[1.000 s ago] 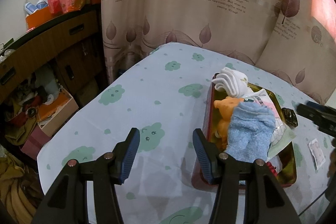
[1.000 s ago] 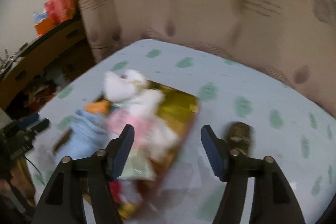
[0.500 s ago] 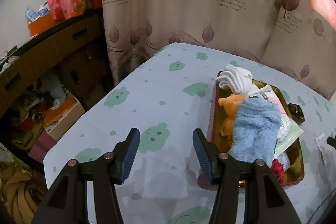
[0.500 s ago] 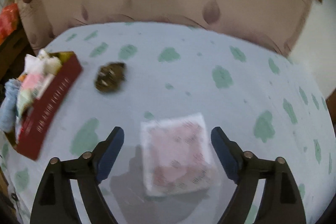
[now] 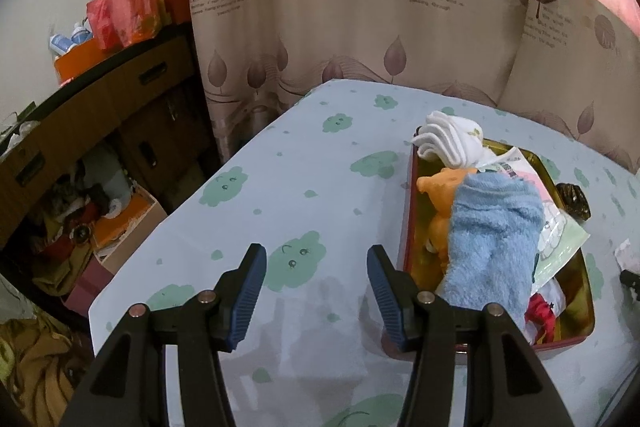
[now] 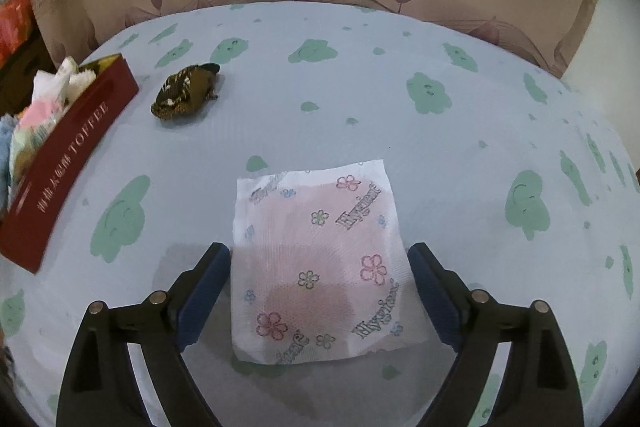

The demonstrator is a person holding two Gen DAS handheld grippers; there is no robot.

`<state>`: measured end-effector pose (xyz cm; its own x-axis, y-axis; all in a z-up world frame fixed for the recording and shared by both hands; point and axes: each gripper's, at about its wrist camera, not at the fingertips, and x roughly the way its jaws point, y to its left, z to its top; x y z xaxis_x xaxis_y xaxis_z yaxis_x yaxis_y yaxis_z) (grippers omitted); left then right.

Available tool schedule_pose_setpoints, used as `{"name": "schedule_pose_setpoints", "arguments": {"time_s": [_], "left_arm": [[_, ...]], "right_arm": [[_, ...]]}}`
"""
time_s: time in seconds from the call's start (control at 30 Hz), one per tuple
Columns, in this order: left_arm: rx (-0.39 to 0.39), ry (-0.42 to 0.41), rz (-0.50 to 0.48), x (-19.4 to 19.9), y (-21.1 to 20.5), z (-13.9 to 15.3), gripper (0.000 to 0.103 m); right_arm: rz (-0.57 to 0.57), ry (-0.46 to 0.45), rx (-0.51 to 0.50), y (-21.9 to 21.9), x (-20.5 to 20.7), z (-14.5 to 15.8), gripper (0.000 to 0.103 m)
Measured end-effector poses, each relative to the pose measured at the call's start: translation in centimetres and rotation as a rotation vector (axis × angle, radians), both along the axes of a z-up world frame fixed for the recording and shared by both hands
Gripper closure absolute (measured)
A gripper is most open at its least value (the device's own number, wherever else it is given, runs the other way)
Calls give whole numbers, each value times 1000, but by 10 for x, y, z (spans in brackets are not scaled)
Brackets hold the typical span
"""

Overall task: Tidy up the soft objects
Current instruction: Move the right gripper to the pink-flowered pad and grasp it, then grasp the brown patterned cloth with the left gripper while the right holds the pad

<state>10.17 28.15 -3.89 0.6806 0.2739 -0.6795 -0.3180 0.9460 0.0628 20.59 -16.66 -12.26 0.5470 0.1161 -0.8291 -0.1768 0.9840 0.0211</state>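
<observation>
Since half a second ago the right gripper (image 6: 320, 291) has come lower and nearer the tissue pack (image 6: 320, 263), which now fills the gap between its spread jaws; neither pad touches it. The pack lies flat on the surface (image 6: 400, 131), a white wrapper with pink flowers. Farther out to the left sits a dark brown patterned item (image 6: 185, 94), just beside the red tin (image 6: 68, 163), whose far corner shows white cloth. The left gripper (image 5: 316, 289) has barely shifted; it hangs open above bare cloth just left of the tin (image 5: 406, 219). Inside the tin a blue towel (image 5: 494, 239) lies over an orange toy (image 5: 440, 187), with white socks (image 5: 448, 139) at the far end.
</observation>
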Motion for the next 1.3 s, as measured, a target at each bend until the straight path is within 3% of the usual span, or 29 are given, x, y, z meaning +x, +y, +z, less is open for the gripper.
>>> {"name": "schedule_pose_setpoints", "arguments": {"time_s": [0.13, 0.23, 0.3, 0.67, 0.93, 1.17, 1.3], "left_arm": [[16, 5, -4, 0, -7, -1, 49], [0, 6, -12, -1, -14, 2, 49], [-8, 6, -24, -2, -21, 5, 49], [-23, 11, -259, 7, -115, 22, 49], [-9, 38, -411, 30, -190, 20, 49], [-41, 82, -470, 50, -225, 7, 49], [-60, 103, -501, 67, -245, 3, 49]], "right_arm": [[-5, -31, 6, -1, -3, -1, 20], [-1, -46, 17, -2, -5, 0, 33], [1, -58, 25, -3, -6, 2, 51], [-5, -76, 22, -7, -6, 4, 76], [-82, -80, 6, -43, -6, 4, 77], [-192, -79, 17, -93, -4, 0, 78], [-197, -75, 37, -101, -4, -1, 77]]}}
